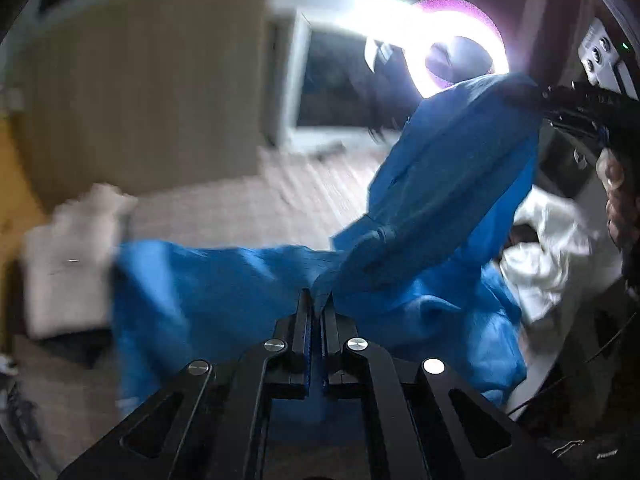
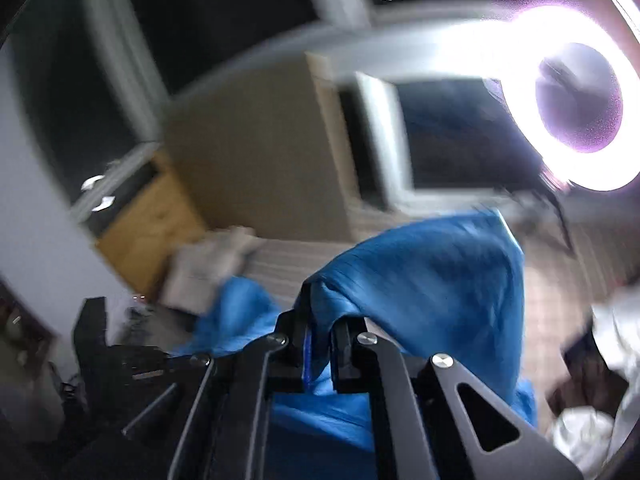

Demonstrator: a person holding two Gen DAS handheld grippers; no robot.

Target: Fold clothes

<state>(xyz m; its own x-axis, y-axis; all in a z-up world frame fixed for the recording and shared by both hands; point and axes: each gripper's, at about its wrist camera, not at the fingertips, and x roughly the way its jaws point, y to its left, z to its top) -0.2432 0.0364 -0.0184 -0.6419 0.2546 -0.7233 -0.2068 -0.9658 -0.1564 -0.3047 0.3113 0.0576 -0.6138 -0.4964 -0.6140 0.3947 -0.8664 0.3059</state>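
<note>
A blue garment (image 1: 248, 280) hangs stretched between both grippers above a checked bed surface (image 1: 248, 204). My left gripper (image 1: 318, 300) is shut on its lower edge. My right gripper shows in the left wrist view (image 1: 560, 108) at the upper right, shut on the garment's raised end, which drapes down from it. In the right wrist view my right gripper (image 2: 322, 312) is shut on a fold of the blue garment (image 2: 432, 280), which bulges up over the fingers. The left gripper (image 2: 96, 344) shows there at the lower left. Both views are blurred.
A folded white cloth (image 1: 68, 268) lies at the left on the bed. Crumpled white clothes (image 1: 552, 252) lie at the right. A bright ring light (image 1: 460, 52) glares at the back, near a dark window (image 1: 332, 84). A wooden cabinet (image 2: 148, 232) stands at the left.
</note>
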